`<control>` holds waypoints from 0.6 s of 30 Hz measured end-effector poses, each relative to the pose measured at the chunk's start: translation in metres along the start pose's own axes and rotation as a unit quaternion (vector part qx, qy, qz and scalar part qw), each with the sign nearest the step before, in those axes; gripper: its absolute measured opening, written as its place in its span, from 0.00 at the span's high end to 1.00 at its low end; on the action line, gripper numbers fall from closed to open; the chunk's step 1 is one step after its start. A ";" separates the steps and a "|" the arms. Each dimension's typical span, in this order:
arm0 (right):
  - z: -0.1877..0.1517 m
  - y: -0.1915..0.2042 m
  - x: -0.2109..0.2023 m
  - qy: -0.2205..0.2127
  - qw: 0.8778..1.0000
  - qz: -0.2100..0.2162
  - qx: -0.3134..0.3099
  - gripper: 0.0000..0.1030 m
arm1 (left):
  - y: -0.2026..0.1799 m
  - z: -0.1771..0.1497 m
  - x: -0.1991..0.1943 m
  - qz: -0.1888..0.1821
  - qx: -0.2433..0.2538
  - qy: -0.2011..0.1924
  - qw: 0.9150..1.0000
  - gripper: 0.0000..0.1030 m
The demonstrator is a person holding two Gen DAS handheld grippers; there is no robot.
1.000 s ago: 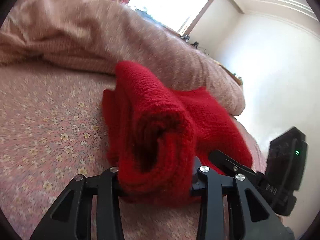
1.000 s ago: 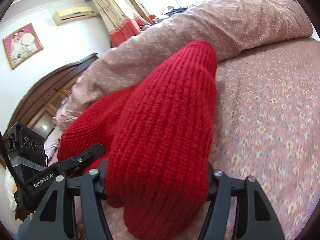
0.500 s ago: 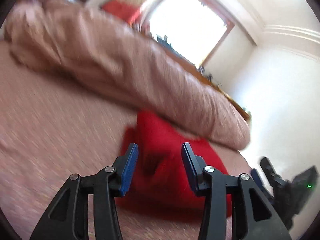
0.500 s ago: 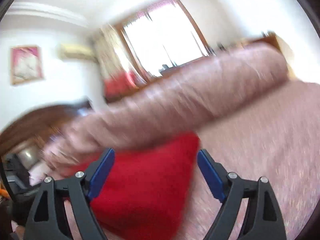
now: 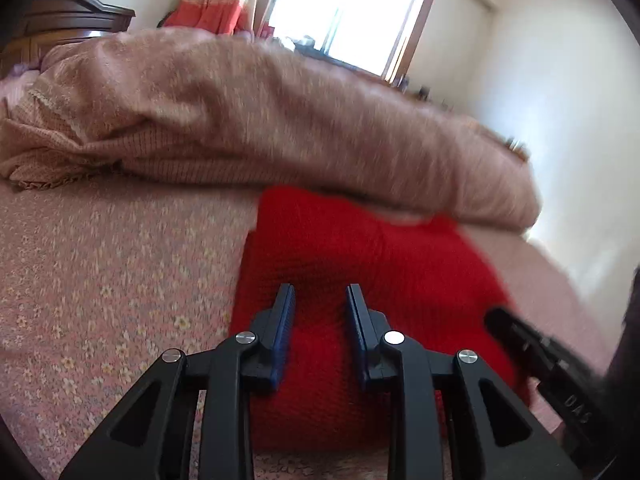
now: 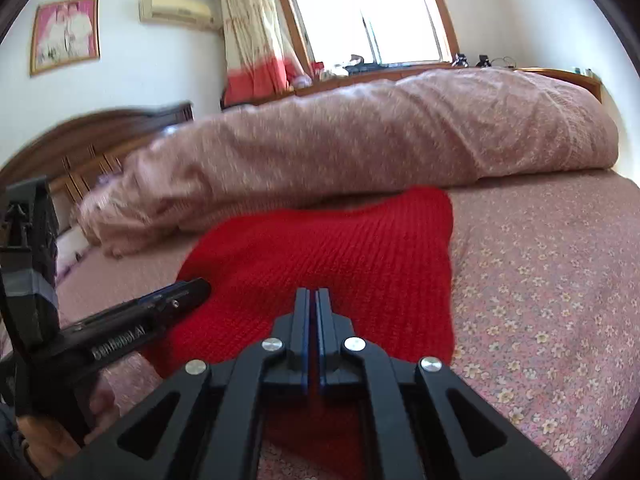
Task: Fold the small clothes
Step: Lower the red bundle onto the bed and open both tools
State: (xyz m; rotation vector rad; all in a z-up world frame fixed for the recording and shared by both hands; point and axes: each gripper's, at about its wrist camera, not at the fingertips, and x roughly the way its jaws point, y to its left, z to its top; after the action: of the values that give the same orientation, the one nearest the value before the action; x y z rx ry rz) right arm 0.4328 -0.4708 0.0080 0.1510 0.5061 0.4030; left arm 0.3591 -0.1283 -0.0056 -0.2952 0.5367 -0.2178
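A red knitted garment (image 5: 360,264) lies folded flat on the floral bedspread (image 5: 100,280); it also shows in the right wrist view (image 6: 340,256). My left gripper (image 5: 320,300) hovers over the garment's near edge with its jaws a little apart and nothing between them. My right gripper (image 6: 313,294) is over the garment's near edge with its jaws closed together and holds nothing. The left gripper's body shows at the left of the right wrist view (image 6: 132,328).
A rolled pink quilt (image 6: 360,140) lies along the far side of the bed, touching the garment's far edge. A dark wooden headboard (image 6: 80,140) stands at the left. A window (image 6: 368,12) and curtain are behind. The floral bedspread (image 6: 540,280) stretches right.
Both grippers have let go of the red garment and pulled back. The garment now lies flat on the bed. The right jaws have closed; the left jaws have narrowed.
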 end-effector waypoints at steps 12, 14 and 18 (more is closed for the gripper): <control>-0.046 -0.067 -0.037 0.014 0.951 0.018 0.307 0.05 | 0.007 -0.006 0.006 -0.001 0.002 0.000 1.000 0.79; -0.041 -0.054 -0.020 0.039 0.950 0.081 0.300 0.03 | 0.008 -0.006 0.005 0.000 0.002 -0.001 1.000 0.79; -0.037 -0.031 0.012 0.082 0.968 0.016 0.237 0.09 | 0.008 -0.007 0.002 -0.004 -0.001 0.000 1.000 0.79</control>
State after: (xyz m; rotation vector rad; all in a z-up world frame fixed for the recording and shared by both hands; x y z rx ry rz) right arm 0.4347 -0.4925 -0.0368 0.5913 0.7603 0.3219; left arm 0.3582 -0.1225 -0.0153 -0.2998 0.5367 -0.2254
